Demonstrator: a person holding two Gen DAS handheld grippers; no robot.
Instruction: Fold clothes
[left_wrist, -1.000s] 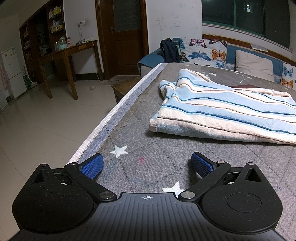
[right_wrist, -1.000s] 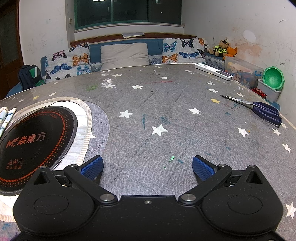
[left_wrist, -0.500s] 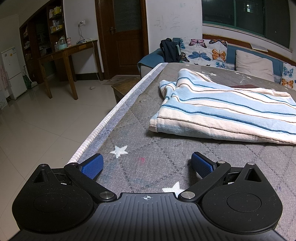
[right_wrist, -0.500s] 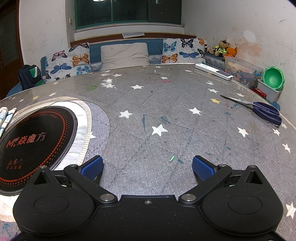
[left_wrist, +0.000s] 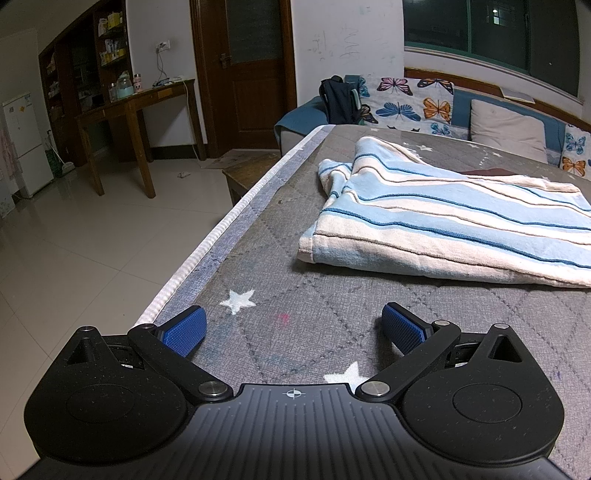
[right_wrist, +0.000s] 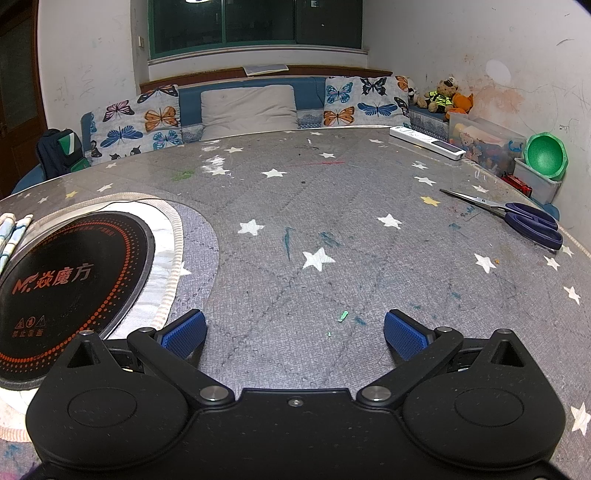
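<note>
While both spread wide, left gripper (left_wrist: 291, 328) — right gripper (right_wrist: 293, 328) — hold nothing

Left tool (left_wrist: 291, 328) and right tool (right_wrist: 293, 330) both spread wide, empty.

We see 1 grey quilted table cover (left_wrist: 332, 295) printed with white stars. Directly on it lie 1 folded blue-and-white striped garment (left_wrist: 443, 225), 1 round black induction plate (right_wrist: 70, 280) set in a white-rimmed recess, 1 pair of blue-handled scissors (right_wrist: 517, 218) and 1 white remote-shaped unit (right_wrist: 424, 142) near the far edge.
</note>
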